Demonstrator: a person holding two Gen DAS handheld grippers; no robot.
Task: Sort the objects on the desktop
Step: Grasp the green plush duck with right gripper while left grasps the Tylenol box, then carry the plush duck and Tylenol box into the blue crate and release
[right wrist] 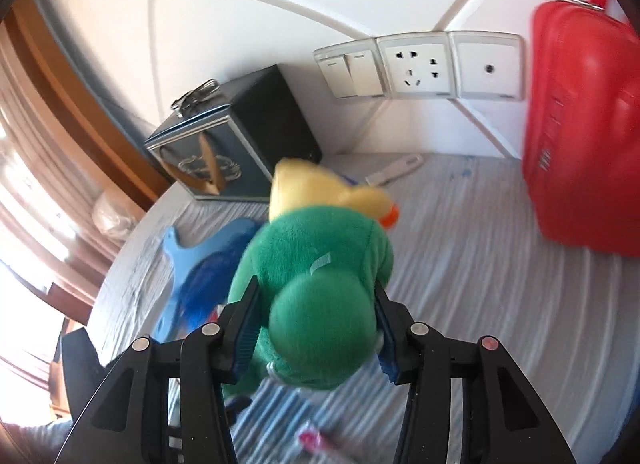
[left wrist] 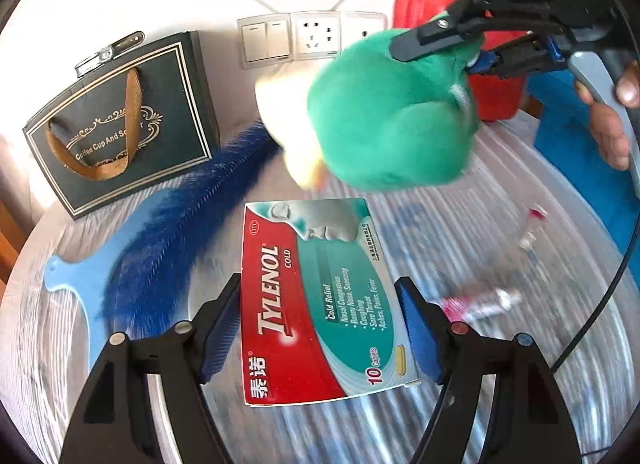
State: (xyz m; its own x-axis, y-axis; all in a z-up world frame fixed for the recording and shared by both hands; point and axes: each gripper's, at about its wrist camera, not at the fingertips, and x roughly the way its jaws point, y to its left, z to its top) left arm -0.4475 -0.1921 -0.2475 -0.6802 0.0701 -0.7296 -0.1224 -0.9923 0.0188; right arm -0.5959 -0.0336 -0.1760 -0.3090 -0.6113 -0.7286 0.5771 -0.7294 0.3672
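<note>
My right gripper (right wrist: 316,324) is shut on a green and yellow plush toy (right wrist: 316,280) and holds it above the striped tablecloth (right wrist: 460,272). The toy (left wrist: 384,115) and the right gripper (left wrist: 440,39) also show in the left wrist view, in the air at upper right. My left gripper (left wrist: 320,328) holds a red and teal Tylenol box (left wrist: 316,300) between its blue pads, above the cloth. A blue feather (left wrist: 180,232) lies on a light blue flat piece (left wrist: 80,276) at the left. Small red and white tubes (left wrist: 480,304) lie at the right.
A dark gift bag (left wrist: 124,123) with a brown ribbon handle stands at the back left by the wall. A red case (right wrist: 580,123) stands at the back right. Wall switches and sockets (right wrist: 416,63) sit behind the table. A white strip (right wrist: 396,169) lies near the wall.
</note>
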